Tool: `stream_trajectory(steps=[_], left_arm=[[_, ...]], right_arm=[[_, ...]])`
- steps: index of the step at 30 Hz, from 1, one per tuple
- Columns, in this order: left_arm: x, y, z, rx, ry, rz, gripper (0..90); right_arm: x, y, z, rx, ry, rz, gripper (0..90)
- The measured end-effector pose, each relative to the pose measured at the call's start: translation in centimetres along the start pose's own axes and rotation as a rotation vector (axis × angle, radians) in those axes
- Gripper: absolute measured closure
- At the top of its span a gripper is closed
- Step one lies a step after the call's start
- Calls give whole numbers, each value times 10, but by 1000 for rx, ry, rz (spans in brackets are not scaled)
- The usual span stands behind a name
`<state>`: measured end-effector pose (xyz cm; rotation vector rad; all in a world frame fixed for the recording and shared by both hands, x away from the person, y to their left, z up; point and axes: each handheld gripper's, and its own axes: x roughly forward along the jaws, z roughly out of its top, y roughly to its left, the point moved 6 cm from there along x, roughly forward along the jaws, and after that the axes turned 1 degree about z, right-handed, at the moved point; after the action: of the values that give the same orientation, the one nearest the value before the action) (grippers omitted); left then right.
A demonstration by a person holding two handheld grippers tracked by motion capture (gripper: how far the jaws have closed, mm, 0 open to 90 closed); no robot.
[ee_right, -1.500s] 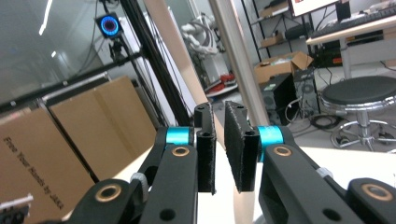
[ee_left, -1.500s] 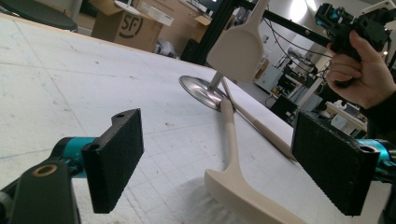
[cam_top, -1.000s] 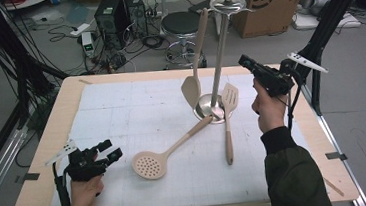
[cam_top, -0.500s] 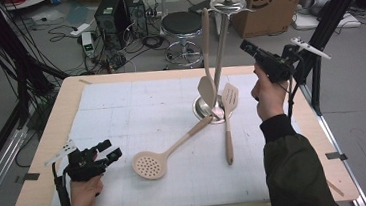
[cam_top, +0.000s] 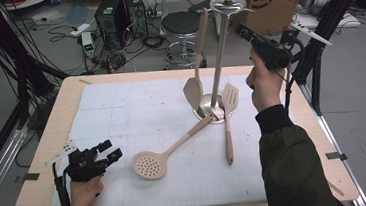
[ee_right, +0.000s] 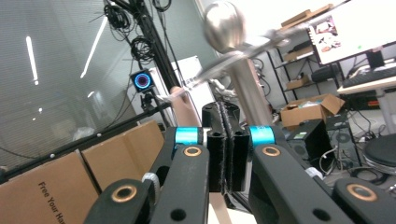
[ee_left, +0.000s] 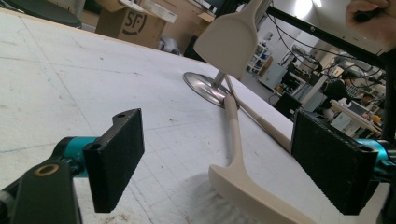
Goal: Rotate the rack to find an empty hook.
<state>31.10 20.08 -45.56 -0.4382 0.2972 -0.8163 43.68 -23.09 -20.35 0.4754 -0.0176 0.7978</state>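
Three beige utensils sit around one landmark, a polished metal stand (cam_top: pixel 219 54): a straight shaft rising from a round, mirror-bright base and topped by a ball with thin hook arms. It stands on the tabletop (cam_top: pixel 38 196), a pale wooden slab covered by a white gridded mat, toward the far right of that mat.

The right tool (cam_top: pixel 243 29), black and angular, is raised beside the stand's top, just right of the ball; the right gripper view shows its ribbed pads pressed flat together on a slim beige handle, with the ball and a hook arm close above. That handle belongs to the turner (cam_top: pixel 194 89), a smooth, flat, paddle-shaped blade that hangs just left of the shaft, above the base, its long handle running up toward the hooks.

The skimmer (cam_top: pixel 149 164) lies near-left of the base, its round perforated bowl nearest the person and its handle tip resting against the base rim. The slotted spatula (cam_top: pixel 229 97) lies right of the base, blade beside the rim, straight handle pointing toward the person.

The left tool (cam_top: pixel 111 152) rests on the mat well left of the stand, its two square, rough-textured pads standing wide apart with nothing between them.
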Motion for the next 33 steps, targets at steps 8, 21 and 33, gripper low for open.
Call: stream_trajectory(steps=[8,21,33], left_arm=[[-1,1,0,-3,0,3,184],[-2,2,1,-11,-8,4,184],[-3,3,1,-16,-12,4,184]], right_arm=[[12,15,5,-1,4,23,899],[21,20,1,24,2,9,899],[32,26,-2,10,14,5,899]])
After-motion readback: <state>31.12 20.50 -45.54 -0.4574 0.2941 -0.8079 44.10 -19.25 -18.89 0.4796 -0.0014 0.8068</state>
